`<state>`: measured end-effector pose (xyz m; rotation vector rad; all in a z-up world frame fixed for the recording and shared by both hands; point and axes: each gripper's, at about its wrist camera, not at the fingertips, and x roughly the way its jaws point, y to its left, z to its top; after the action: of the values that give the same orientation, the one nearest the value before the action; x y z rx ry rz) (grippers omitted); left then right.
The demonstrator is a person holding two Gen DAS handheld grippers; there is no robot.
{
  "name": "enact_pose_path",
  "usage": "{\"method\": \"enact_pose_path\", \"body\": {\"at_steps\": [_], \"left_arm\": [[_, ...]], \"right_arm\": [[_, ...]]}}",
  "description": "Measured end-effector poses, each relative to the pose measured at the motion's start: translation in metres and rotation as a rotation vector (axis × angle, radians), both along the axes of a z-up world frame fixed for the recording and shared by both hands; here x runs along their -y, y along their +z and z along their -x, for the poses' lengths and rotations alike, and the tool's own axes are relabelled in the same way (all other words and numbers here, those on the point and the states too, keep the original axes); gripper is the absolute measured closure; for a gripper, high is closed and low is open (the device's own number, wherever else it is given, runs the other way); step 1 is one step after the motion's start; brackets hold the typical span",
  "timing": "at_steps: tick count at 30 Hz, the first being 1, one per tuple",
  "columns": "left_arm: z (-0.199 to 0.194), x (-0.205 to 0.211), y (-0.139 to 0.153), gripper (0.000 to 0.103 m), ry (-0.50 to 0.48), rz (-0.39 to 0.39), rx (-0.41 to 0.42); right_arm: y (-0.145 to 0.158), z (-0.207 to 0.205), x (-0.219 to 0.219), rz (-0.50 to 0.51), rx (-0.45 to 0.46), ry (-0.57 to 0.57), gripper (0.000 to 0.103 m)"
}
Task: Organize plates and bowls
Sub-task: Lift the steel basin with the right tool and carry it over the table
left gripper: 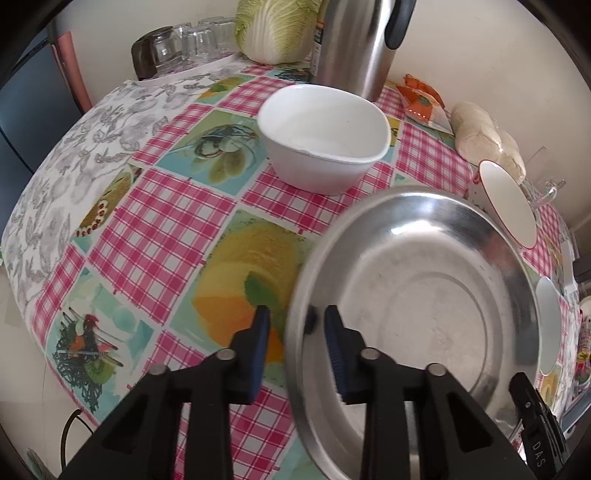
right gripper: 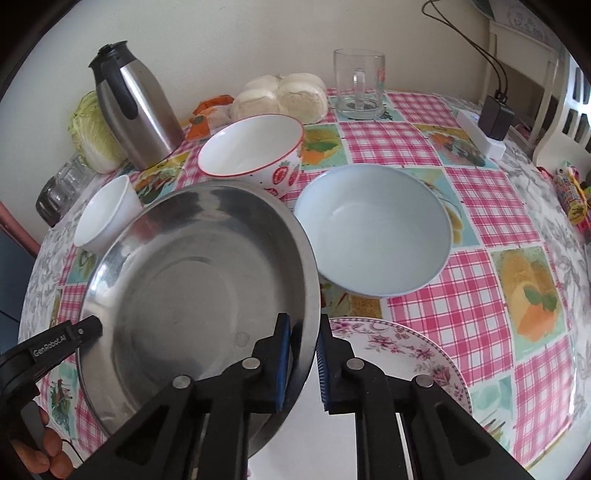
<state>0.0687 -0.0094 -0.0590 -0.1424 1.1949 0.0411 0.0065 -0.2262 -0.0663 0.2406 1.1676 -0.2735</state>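
Observation:
A steel plate [left gripper: 424, 295] is held tilted above the table, gripped on both sides. My left gripper [left gripper: 297, 328] straddles its left rim with the blue pads close on it. My right gripper [right gripper: 303, 343] straddles its right rim [right gripper: 310, 295], pads close on it. A white bowl [left gripper: 325, 140] sits behind the plate on the left. A strawberry-print bowl [right gripper: 255, 151], a pale blue bowl [right gripper: 373, 229] and a floral plate [right gripper: 399, 354] rest on the table at the right.
A steel thermos jug [right gripper: 136, 110], cabbage [left gripper: 277, 29], upturned glasses [left gripper: 184, 44], bagged buns [right gripper: 284, 96], a glass mug [right gripper: 360, 85] and a power strip with adapter [right gripper: 484, 129] stand along the back. Candy wrappers [right gripper: 570, 195] lie at the right edge.

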Motion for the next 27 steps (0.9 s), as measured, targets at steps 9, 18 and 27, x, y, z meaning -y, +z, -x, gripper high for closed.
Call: {"method": "enact_pose_path", "body": {"at_steps": [9,18,27], "left_arm": [[-0.001,-0.003,-0.002,0.077,0.012,-0.015,0.003],[0.001,-0.010,0.009,0.045,0.058,-0.013,0.025],[0.001,0.002,0.012,0.012,-0.008,-0.057,0.033]], "right_arm": [[-0.005,-0.002,-0.011,0.004,-0.012,0.046,0.088],[0.003,-0.003,-0.012,-0.003,-0.001,0.043,0.060],[0.015,-0.005,-0.020,0.049,0.067,0.074,0.022]]}}
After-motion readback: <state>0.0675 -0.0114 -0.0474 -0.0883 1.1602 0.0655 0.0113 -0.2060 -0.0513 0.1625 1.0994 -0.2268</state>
